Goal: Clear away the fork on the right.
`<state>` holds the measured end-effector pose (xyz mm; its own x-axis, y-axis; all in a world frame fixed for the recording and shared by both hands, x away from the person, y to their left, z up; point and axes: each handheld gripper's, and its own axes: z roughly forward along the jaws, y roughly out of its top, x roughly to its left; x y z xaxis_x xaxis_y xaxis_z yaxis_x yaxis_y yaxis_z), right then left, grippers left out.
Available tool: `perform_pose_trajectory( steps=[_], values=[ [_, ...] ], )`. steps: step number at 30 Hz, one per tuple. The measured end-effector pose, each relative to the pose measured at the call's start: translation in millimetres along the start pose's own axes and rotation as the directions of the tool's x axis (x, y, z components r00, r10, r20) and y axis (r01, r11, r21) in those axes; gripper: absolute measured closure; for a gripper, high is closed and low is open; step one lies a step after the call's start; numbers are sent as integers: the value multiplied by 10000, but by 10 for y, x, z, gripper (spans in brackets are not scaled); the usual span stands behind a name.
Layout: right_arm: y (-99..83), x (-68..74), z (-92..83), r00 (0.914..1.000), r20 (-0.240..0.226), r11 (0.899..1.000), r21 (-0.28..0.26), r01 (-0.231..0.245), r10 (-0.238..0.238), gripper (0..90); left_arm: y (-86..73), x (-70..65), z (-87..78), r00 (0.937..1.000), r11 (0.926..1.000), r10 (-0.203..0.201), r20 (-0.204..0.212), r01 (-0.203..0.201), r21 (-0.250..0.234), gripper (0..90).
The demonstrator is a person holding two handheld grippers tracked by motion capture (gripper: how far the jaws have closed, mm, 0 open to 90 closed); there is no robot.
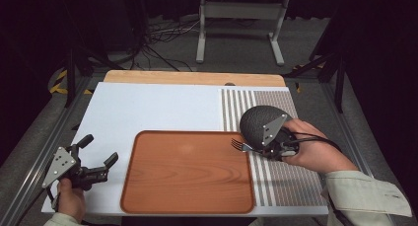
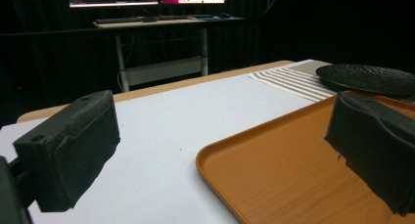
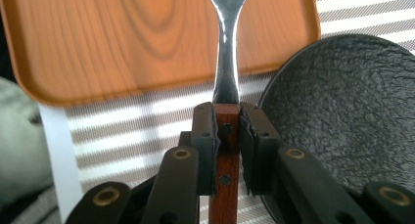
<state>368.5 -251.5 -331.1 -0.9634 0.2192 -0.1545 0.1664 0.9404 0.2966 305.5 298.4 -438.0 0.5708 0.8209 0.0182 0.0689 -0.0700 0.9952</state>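
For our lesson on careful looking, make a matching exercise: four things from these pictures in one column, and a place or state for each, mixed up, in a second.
Things
1. fork
2. tray
3. plate
4. left tongs

Places or states
A. open, holding nothing
B. on the striped mat
C. clamped by its wooden handle in the right tongs
D. on the white sheet, nothing on it

Pairs: 1-C, 2-D, 3-B, 4-A

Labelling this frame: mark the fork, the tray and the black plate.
fork [image 3: 228,62], right gripper view, metal neck.
tray [image 1: 187,171], high view, bare wooden floor.
black plate [image 3: 342,111], right gripper view, textured surface.
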Motion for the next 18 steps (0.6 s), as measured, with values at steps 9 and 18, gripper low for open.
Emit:
perform_pose_trajectory(
  steps=[9,18],
  values=[
    [137,33,15,9977,-14,9965,-480,-681,682,783,-2,-1,2,10000,10000,-13,-12,13,-8,2],
    [272,94,65,9675,-443,9657,-644,-2514,2489,784,0,1,-2,10000,10000,-21,-23,21,-15,2]
  ],
)
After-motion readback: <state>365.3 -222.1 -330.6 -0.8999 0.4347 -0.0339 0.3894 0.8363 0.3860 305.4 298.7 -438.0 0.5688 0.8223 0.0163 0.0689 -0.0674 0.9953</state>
